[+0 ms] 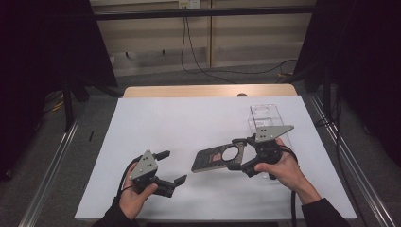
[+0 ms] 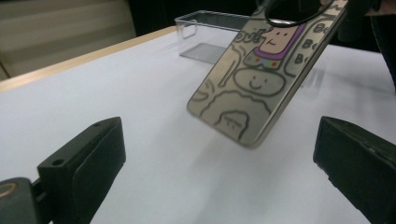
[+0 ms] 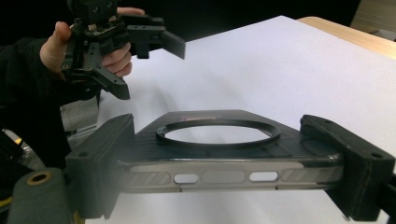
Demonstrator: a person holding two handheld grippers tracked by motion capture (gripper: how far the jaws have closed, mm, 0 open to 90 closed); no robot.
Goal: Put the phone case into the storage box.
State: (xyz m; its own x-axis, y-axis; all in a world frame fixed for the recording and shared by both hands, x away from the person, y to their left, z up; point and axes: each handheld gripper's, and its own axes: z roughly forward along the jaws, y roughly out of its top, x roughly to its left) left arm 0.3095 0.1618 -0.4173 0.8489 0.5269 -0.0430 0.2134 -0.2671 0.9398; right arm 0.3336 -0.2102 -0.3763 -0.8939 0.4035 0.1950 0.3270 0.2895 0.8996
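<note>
Right tongs clamp phone case, left tongs open and empty

My left tongs [image 1: 165, 166] sit nearest me at the lower left of the white surface [image 1: 189, 118], jaws spread wide with nothing between them; in the left gripper view both black jaws stand far apart with bare white surface between. My left hand [image 1: 135, 196] wraps the handle, grey plate on top.

My right tongs [image 1: 241, 153] are a bit farther in, right of centre, jaws closed on the short end of the phone case [image 1: 215, 158]. In the right gripper view the case [image 3: 219, 154] is pinched by its side edges between the two jaws, with the port cutouts in its end facing the camera and the black ring [image 3: 217, 133] on top. The case tilts, free end pointing toward my left tongs and low over the surface; can't tell if that end touches. The left gripper view shows its cartoon-printed face [image 2: 252, 84], lifted at the far end.

Just behind my right hand [image 1: 283, 165] lies a clear plastic tray [image 1: 265, 116], on the surface toward the far right. Beyond it, the wooden edge [image 1: 208, 91] of the surface
</note>
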